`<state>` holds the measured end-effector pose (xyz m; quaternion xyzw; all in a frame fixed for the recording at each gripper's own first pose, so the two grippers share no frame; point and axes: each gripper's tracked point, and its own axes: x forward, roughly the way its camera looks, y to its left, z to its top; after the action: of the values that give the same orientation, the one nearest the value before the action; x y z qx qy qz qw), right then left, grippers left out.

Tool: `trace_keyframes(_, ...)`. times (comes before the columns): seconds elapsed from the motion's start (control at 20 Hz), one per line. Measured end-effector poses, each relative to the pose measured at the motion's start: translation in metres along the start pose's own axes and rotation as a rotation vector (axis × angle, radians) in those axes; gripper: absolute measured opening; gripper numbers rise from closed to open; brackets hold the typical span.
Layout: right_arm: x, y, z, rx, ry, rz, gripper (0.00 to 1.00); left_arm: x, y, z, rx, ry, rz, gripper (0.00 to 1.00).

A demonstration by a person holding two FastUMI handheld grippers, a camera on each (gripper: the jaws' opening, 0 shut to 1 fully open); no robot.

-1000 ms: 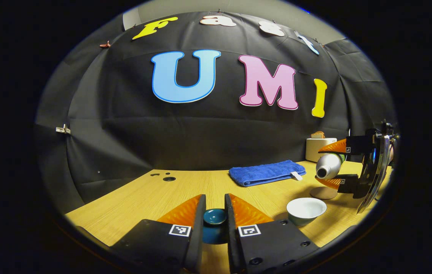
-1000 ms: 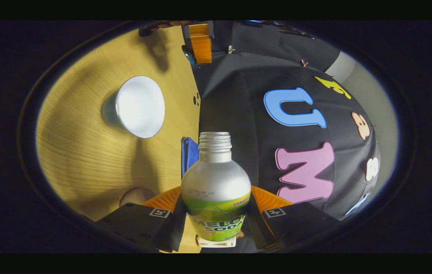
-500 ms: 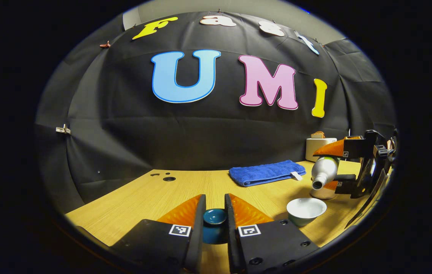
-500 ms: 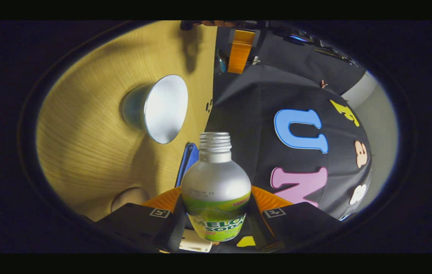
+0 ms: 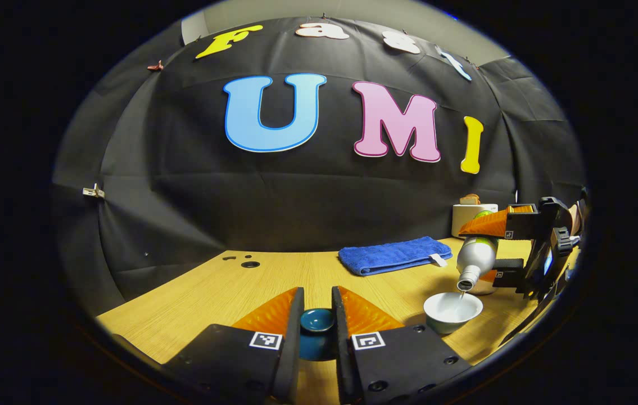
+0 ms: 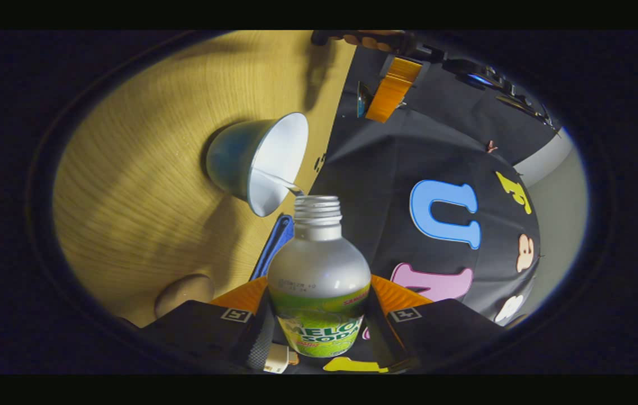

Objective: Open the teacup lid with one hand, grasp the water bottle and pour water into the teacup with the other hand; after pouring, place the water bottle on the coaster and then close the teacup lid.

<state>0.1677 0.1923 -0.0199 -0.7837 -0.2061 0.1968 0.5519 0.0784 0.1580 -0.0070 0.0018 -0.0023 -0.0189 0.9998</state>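
My left gripper (image 5: 317, 299) is shut on the knob of the dark teal teacup lid (image 5: 317, 320), low over the wooden table at the near edge. To its right stands the teacup (image 5: 452, 311), white inside and uncovered. My right gripper (image 6: 319, 306) is shut on the silver water bottle (image 6: 319, 275), which has a green label. In the left gripper view the bottle (image 5: 475, 260) tilts mouth down just above the cup's far right rim. A thin stream of water (image 6: 280, 183) runs from the bottle mouth into the teacup (image 6: 257, 160). The round tan coaster (image 6: 184, 288) lies beside the cup.
A folded blue towel (image 5: 393, 254) lies at the back of the table (image 5: 212, 298), and a white container (image 5: 467, 218) stands behind the bottle near the wall. Small holes (image 5: 249, 264) sit in the tabletop at the back left.
The right gripper has tipped the bottle further and moved its mouth down over the cup; water now flows into the cup. The left gripper and lid have stayed still.
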Motion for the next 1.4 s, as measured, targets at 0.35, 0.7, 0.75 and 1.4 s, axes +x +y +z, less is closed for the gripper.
trace_keyframes(0.35, 0.006, -0.007, 0.004, -0.093, -0.033, -0.005, 0.73, 0.000, 0.000, 0.000, 0.000, 0.000, 0.001, 0.34)
trace_keyframes(0.7, 0.007, -0.010, 0.006, -0.157, -0.054, -0.009, 0.72, 0.000, 0.000, 0.000, 0.000, 0.000, 0.001, 0.31)
trace_keyframes(0.75, 0.007, -0.010, 0.006, -0.170, -0.057, -0.008, 0.73, 0.000, 0.000, 0.000, 0.000, 0.001, 0.002, 0.31)
trace_keyframes(1.4, 0.006, -0.024, 0.015, -0.298, -0.102, -0.038, 0.73, -0.001, 0.000, 0.000, 0.000, 0.002, 0.002, 0.31)
